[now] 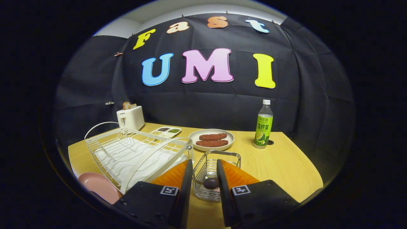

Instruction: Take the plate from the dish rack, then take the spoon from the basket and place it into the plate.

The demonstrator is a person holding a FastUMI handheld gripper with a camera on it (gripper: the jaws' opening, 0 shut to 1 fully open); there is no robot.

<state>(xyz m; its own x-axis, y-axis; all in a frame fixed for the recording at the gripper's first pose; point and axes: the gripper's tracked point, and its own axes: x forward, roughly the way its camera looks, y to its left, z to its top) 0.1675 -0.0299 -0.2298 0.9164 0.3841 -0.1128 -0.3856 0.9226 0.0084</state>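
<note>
1. Spoon lies in the wire basket, between the two fingers of the hand-held gripper; the dark rounded end of it is seen, and the rest is hidden.
2. The fingers stand apart, one on each side of the basket, and they clamp nothing.
3. The pink plate rests on the surface, near and to the left, just beside the white dish rack. It seems the plate step is done and the spoon step is in hand.
4. The next move probably calls for lowering the fingers into the basket and closing them on the spoon.
5. The long axis of the spoon cannot be told; it seems to point toward the camera.
</note>
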